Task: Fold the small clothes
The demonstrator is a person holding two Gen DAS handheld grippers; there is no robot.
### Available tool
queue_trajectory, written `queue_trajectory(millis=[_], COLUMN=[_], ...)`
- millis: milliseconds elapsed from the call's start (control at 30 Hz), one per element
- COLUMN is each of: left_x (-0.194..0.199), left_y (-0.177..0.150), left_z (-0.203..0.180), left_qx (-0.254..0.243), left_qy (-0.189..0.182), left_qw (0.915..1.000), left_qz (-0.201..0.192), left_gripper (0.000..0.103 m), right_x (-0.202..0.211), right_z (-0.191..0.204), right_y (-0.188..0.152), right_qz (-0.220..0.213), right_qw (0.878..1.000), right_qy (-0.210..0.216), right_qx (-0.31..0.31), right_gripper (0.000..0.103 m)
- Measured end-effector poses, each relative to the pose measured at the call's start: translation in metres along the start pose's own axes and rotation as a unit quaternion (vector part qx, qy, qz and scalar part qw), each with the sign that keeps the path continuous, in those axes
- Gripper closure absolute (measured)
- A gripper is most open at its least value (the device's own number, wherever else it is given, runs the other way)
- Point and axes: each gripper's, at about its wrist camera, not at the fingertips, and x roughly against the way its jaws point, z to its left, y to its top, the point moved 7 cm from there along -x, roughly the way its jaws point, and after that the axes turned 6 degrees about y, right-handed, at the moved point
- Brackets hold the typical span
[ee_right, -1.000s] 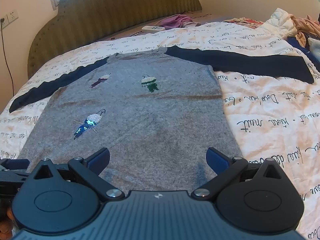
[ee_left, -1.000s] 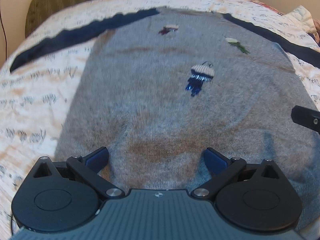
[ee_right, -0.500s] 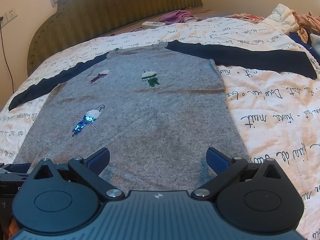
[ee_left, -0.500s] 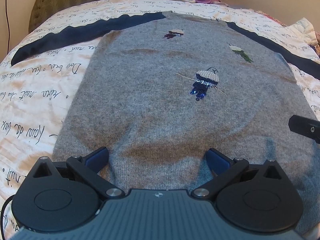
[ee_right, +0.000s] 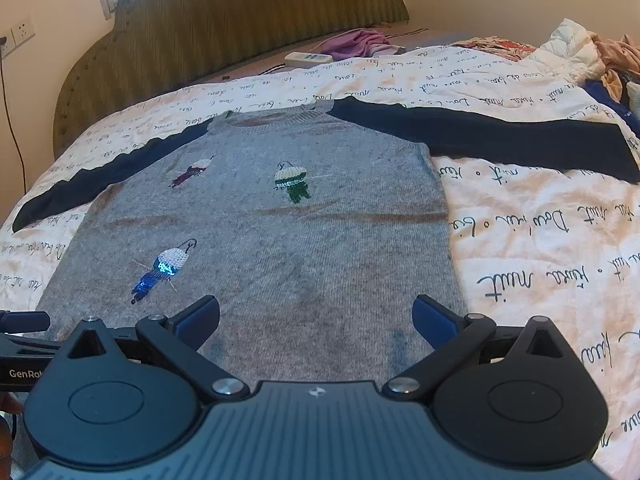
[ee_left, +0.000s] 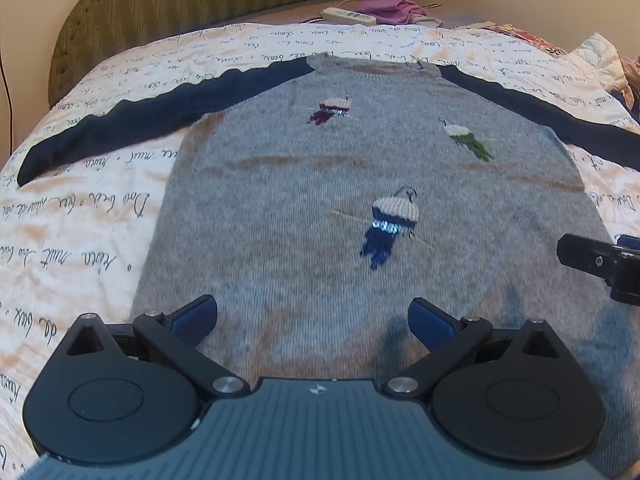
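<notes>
A small grey knit sweater with navy sleeves and three embroidered parrots lies flat, front up, on the bed, both sleeves spread out sideways. It also shows in the right wrist view. My left gripper is open and empty above the sweater's lower left part. My right gripper is open and empty above the lower right part. The right gripper's finger shows at the right edge of the left wrist view.
The bed has a cream cover with script print and a green padded headboard. A white remote and a purple cloth lie near the headboard. A pile of clothes sits at the far right.
Both grippers have drawn back and tilted up a little, so more of the sweater, neckline and headboard shows. Both stay open.
</notes>
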Motion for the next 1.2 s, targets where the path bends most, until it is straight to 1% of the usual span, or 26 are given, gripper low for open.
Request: queue_trajectory(millis=[133, 233, 333, 600, 700, 767, 833, 900, 933, 1033, 1200], left_x=[-0.005, -0.011, -0.018, -0.035, -0.042, -0.045, -0.048, -0.052, -0.054, -0.062, -0.075], left_y=[0.013, 0.021, 0.029, 0.051, 0.056, 0.058, 0.061, 0.064, 0.066, 0.072, 0.088], left_z=[-0.001, -0.002, -0.003, -0.01, -0.012, -0.013, -0.013, -0.014, -0.015, -0.018, -0.027], left_qx=[0.005, 0.012, 0.016, 0.02, 0.02, 0.021, 0.022, 0.022, 0.022, 0.023, 0.019], left_qy=[-0.003, -0.009, -0.005, -0.009, -0.008, -0.009, -0.013, -0.013, -0.013, -0.016, -0.018], left_qw=[1.0, 0.9999, 0.9999, 0.9998, 0.9998, 0.9997, 0.9997, 0.9996, 0.9997, 0.9996, 0.9996], left_qz=[-0.006, -0.004, -0.002, -0.001, 0.002, -0.001, -0.003, -0.006, -0.006, -0.007, -0.015], left_gripper=[0.0, 0.0, 0.0, 0.0, 0.0, 0.0, 0.0, 0.0, 0.0, 0.0, 0.0], right_x=[-0.009, -0.014, -0.02, -0.04, -0.042, -0.041, -0.039, -0.036, -0.032, -0.022, -0.004], right_z=[-0.006, -0.012, -0.019, -0.037, -0.051, -0.069, -0.096, -0.13, -0.149, -0.211, -0.309], right_y=[0.011, 0.019, 0.027, 0.046, 0.056, 0.065, 0.074, 0.083, 0.086, 0.095, 0.1], right_qz=[0.0, -0.002, -0.003, -0.003, -0.014, -0.028, -0.043, -0.064, -0.073, -0.097, -0.133], right_qw=[1.0, 1.0, 1.0, 1.0, 1.0, 0.999, 0.998, 0.997, 0.995, 0.987, 0.964], right_qy=[-0.005, -0.009, -0.012, -0.017, -0.022, -0.03, -0.036, -0.04, -0.049, -0.085, -0.132], right_qx=[0.004, 0.005, 0.005, 0.009, 0.014, 0.012, 0.0, -0.023, -0.04, -0.093, -0.187], right_gripper=[0.0, 0.0, 0.0, 0.0, 0.0, 0.0, 0.0, 0.0, 0.0, 0.0, 0.0])
